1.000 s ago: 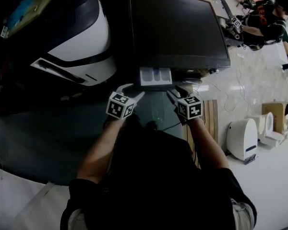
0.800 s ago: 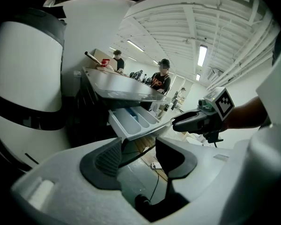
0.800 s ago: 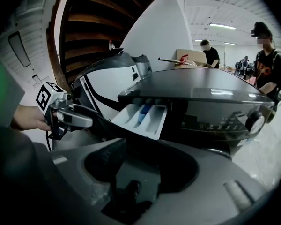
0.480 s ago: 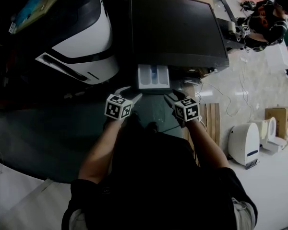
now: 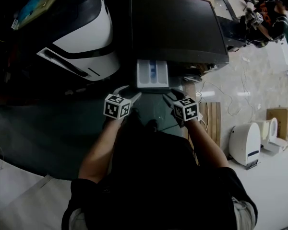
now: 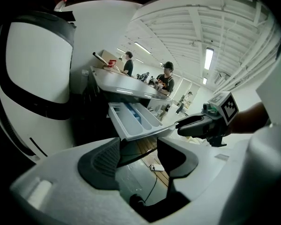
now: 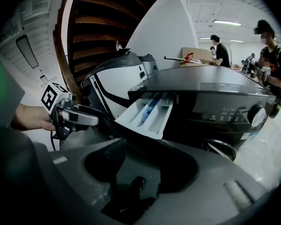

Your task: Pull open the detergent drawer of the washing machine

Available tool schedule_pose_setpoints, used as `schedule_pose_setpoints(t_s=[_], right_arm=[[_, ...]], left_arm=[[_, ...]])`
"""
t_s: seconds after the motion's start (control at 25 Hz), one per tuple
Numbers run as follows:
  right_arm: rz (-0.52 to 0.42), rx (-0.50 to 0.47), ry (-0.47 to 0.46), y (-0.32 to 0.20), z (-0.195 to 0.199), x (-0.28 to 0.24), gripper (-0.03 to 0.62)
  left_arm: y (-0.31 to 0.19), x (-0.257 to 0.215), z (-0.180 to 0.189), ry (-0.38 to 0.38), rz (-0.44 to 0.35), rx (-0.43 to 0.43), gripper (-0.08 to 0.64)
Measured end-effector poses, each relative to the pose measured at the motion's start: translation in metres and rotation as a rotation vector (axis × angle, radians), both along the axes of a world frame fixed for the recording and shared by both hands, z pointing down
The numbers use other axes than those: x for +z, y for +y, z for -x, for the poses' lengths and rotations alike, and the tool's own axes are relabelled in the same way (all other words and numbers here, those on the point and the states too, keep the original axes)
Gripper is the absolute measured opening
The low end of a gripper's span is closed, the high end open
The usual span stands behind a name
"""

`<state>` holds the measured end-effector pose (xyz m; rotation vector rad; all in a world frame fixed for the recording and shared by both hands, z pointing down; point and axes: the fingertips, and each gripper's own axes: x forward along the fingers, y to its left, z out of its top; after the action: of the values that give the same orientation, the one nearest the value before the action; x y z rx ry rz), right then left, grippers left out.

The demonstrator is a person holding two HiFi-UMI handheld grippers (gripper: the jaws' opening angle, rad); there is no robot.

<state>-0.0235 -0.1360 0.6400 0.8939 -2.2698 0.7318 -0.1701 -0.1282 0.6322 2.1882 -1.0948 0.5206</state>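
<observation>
I'm seeing the detergent drawer (image 5: 152, 74) sticking out toward me from the near face of the washing machine (image 5: 177, 28), at its left end, with its compartments showing. My left gripper (image 6: 138, 150) has just been widening its jaws, and nothing is sitting between them. My right gripper (image 7: 140, 161) is also gaping wide and empty. Both are hovering just near the drawer's front.
</observation>
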Motion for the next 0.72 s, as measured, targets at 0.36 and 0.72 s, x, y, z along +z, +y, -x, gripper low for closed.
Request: schedule_pose_setpoints(t_s=[0.36,0.72], right_arm=[[0.021,0.019,-0.063,-0.007,-0.003,-0.008,0.206],[-0.063,0.129,-0.143,-0.036,-0.038,-0.067,0.206]], left_arm=[[-0.007,-0.004,0.011,-0.059,-0.013,0.008,0.204],[-0.032,-0.062,0.031,-0.126,-0.137,0.048,0.198]])
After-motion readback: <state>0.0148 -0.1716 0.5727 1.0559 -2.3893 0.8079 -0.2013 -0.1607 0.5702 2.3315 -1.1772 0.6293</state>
